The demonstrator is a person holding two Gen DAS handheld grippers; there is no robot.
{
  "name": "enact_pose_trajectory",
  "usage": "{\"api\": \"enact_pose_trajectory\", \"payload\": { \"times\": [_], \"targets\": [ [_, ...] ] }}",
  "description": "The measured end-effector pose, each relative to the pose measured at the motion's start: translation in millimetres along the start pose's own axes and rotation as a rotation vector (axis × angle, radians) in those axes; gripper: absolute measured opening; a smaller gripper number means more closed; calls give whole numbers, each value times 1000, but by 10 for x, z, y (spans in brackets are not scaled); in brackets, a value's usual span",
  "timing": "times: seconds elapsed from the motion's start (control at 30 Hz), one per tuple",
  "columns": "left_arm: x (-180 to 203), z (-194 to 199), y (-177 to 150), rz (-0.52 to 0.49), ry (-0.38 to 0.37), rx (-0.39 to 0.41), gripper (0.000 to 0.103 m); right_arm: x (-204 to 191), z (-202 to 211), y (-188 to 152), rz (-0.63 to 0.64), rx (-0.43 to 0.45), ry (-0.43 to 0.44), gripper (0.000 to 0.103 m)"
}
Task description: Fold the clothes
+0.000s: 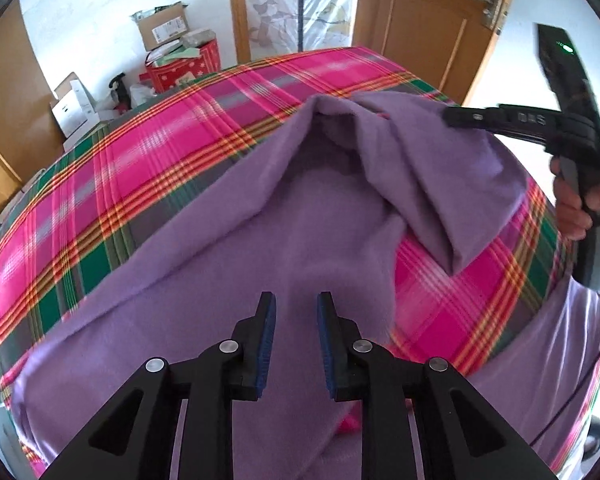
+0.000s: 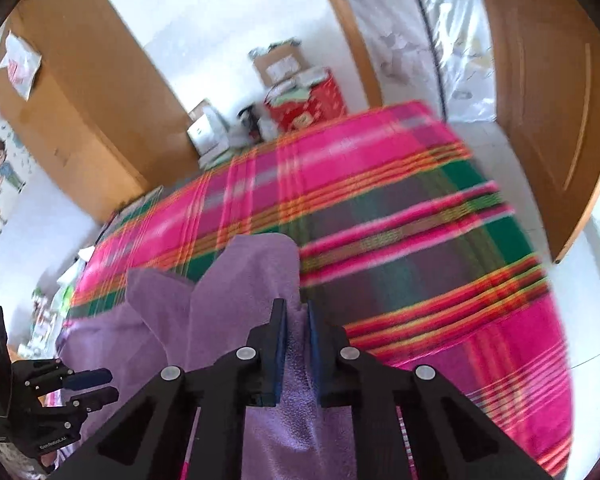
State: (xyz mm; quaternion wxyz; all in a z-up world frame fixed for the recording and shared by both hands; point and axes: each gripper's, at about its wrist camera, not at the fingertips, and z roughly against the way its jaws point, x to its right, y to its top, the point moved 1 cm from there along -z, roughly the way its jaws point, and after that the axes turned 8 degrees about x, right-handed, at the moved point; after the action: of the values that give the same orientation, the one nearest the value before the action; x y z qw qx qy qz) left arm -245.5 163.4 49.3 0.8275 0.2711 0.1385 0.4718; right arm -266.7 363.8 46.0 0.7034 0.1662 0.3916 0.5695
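Purple garment (image 1: 308,216), soft and fleecy, spread over a bed with a pink, green and orange plaid bedspread (image 1: 140,168); most of it flat on the near part of the bed, one portion lifted and draped in a peak toward the far right.

Left gripper (image 1: 296,308) low over the flat part of the cloth, jaws moderately apart, blue pads (image 1: 266,344) bare with purple fabric visible through the gap (nothing pinched between them). Same tool visible from the right wrist camera at the lower left (image 2: 96,384), fingers slightly apart there too.

Right gripper (image 2: 298,312) nearly closed, narrow gap filled by a fold of the purple garment (image 2: 244,280), cloth running back between the fingers and bunching up beyond the tips. From the left wrist camera, that gripper (image 1: 456,116) reaching in from the right, tip against the raised fold, the lifted cloth hanging below it down to the plaid. Person's hand (image 1: 576,208) wrapped around its handle at the right edge.

Behind the bed: cardboard boxes (image 1: 162,26) stacked on a red bag (image 1: 184,66) by the white wall, white boxes (image 1: 76,104) to their left, a wooden wardrobe (image 2: 84,112) on the left side, a wooden door (image 1: 432,24) standing open on the right, and a plastic-sheeted doorway (image 1: 300,4) between them. Cartoon stickers (image 2: 0,168) on the wall at the far left (right wrist view somewhat motion-blurred).
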Motion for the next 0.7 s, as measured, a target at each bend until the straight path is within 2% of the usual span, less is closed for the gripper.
{"api": "enact_pose_trajectory", "payload": {
  "times": [0.2,0.33,0.43,0.6,0.7],
  "targets": [
    [-40,-222,225,3,26,-21,22,176,176,163,-19,105,-95,11],
    [-73,-329,429,-5,62,5,22,263,268,243,-18,158,-156,11],
    [-157,-432,567,27,72,8,22,362,338,321,-34,213,-217,11],
    [-230,-598,681,55,88,-17,22,524,413,416,-68,284,-316,11],
    [-228,-667,706,48,128,-16,22,628,434,449,-97,311,-371,11]
  ]
}}
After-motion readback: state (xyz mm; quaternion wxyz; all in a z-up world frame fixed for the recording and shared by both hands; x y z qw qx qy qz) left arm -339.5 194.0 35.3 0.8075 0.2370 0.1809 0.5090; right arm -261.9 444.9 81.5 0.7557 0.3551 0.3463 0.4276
